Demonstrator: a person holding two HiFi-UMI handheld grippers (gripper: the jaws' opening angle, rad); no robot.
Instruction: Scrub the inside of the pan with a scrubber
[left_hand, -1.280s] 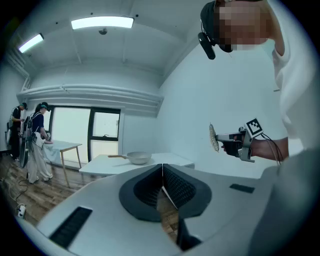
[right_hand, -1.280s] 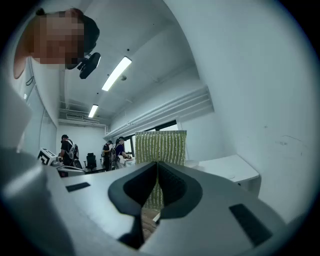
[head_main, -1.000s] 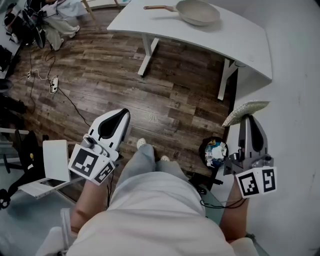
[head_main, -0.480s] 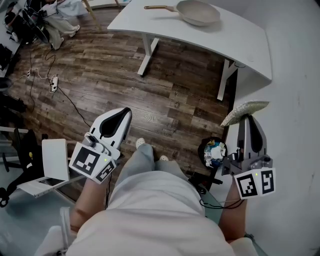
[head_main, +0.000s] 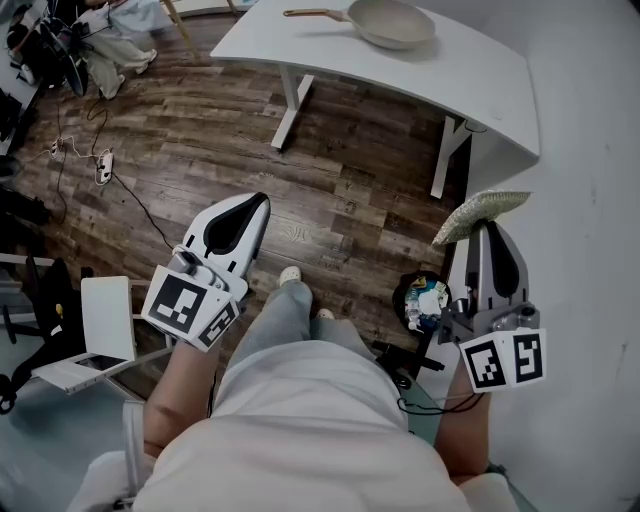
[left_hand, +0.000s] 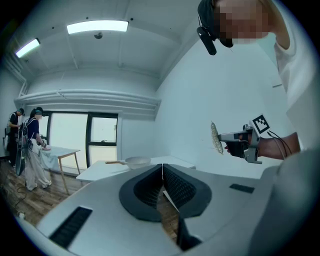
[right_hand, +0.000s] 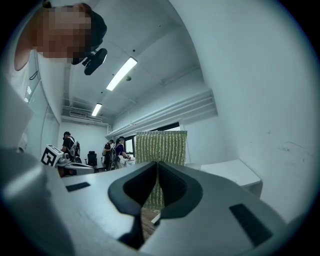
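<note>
A cream pan (head_main: 393, 22) with a wooden handle lies on the white table (head_main: 470, 85) far ahead of me; it also shows small in the left gripper view as the pan (left_hand: 135, 161). My right gripper (head_main: 488, 222) is shut on a flat green-yellow scrubber (head_main: 482, 213), held upright at my right side near the wall. The ribbed scrubber (right_hand: 161, 149) stands between the closed jaws. My left gripper (head_main: 258, 203) is shut with nothing in it, held over the wooden floor at my left. Both are well short of the table.
A wooden floor (head_main: 200, 130) lies between me and the table. A round bin (head_main: 426, 302) with rubbish stands by the wall near my feet. A white chair or laptop stand (head_main: 105, 320) is at my left. People (left_hand: 30, 145) stand at another table far off.
Both grippers have shifted slightly forward and upward in the head view as I step toward the table. The grip on the scrubber is unchanged.
</note>
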